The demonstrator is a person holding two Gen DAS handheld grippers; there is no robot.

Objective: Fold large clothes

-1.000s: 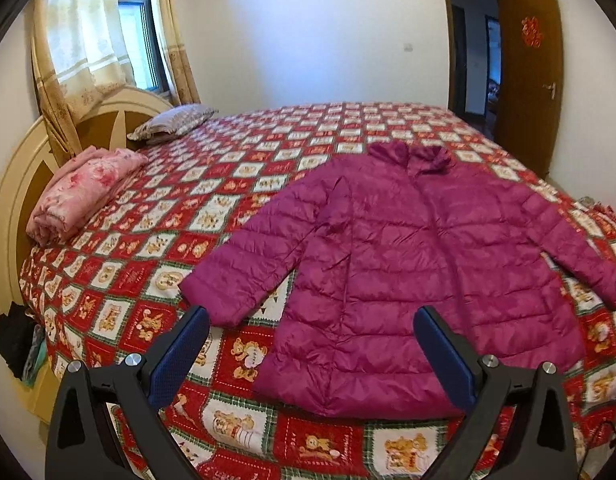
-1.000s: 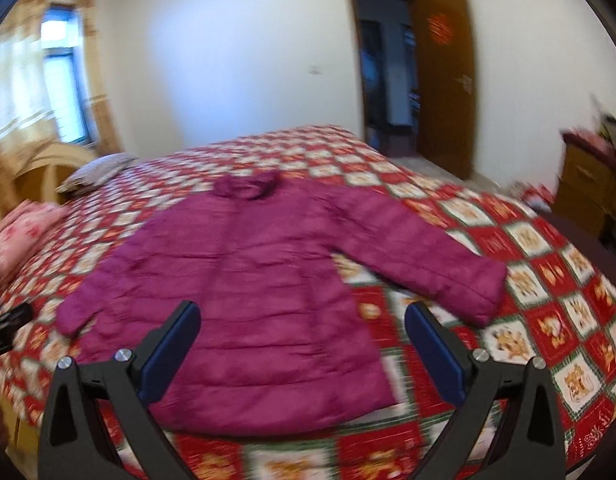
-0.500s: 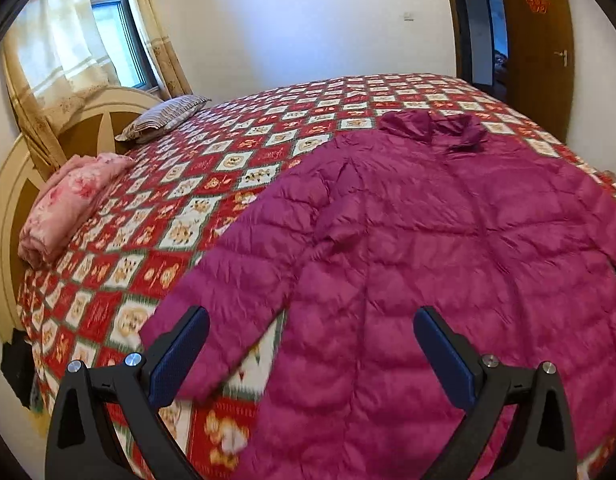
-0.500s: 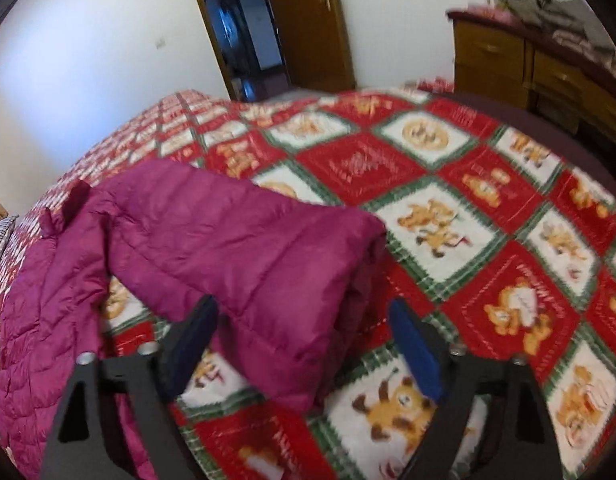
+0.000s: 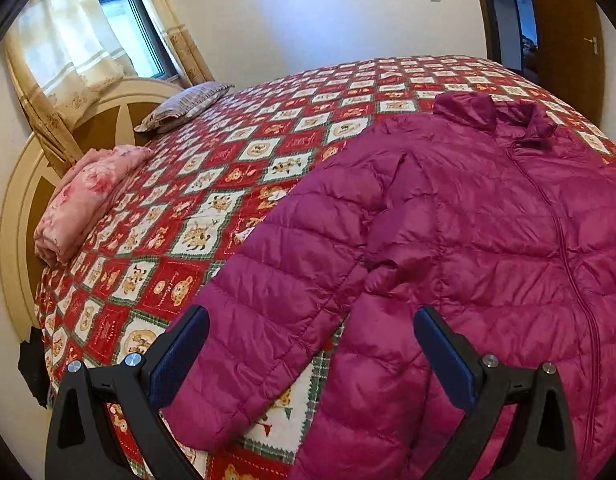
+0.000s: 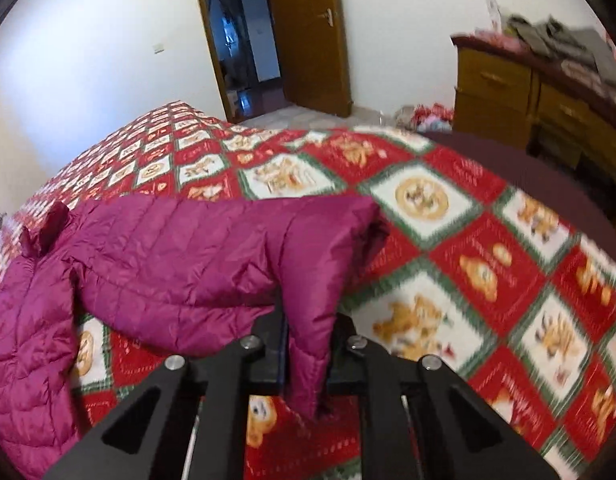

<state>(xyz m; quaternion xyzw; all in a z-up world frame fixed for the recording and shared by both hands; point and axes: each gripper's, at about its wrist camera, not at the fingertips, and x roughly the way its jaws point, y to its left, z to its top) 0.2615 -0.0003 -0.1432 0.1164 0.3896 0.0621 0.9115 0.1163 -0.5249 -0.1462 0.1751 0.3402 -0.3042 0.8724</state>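
A magenta quilted jacket lies front up, zipped, on the red patterned bedspread. My left gripper is open, its blue pads on either side of the cuff end of the jacket's left sleeve. My right gripper is shut on the cuff of the right sleeve and lifts it slightly off the bedspread. The jacket body shows at the left edge of the right wrist view.
A folded pink blanket and a grey pillow lie by the round headboard. A window with curtains is behind. An open wooden door and a cluttered dresser stand to the right.
My left gripper moved closer and lower over the left sleeve cuff. My right gripper swung to the right sleeve's end and closed on its cuff.
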